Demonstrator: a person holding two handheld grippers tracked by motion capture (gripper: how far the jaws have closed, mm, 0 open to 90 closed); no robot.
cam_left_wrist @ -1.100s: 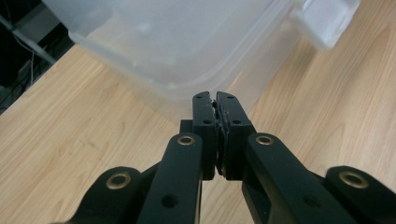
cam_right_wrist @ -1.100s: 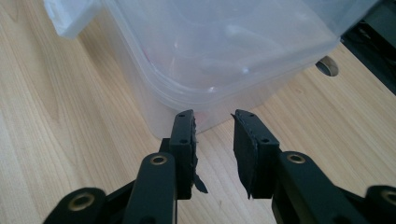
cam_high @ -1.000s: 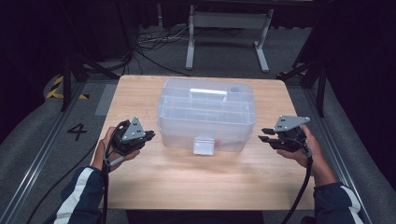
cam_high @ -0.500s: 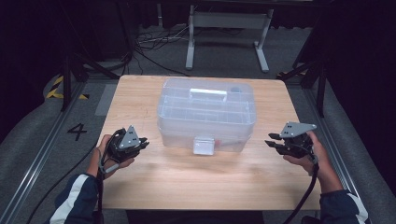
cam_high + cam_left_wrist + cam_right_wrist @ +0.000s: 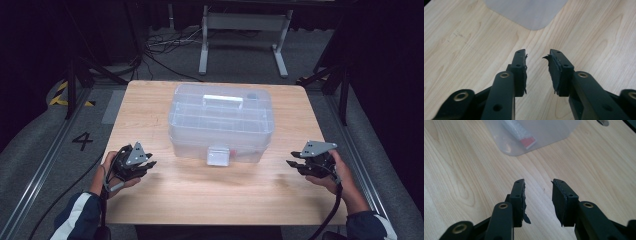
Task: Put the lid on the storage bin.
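A clear box point(image 5: 222, 122) sits mid-table point(image 5: 200, 200), long axis across, between the left claw point(image 5: 147, 164) and right claw point(image 5: 294, 165), both empty, jaws just opening, about equally near.

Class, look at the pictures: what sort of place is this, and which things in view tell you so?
Probably a lab or recording studio, not a home: a bare wooden table stands between floor rails amid dark surroundings, loose cables lie behind it, and a floor marking "4" sits beside it. Only a clear plastic box stands on the table.
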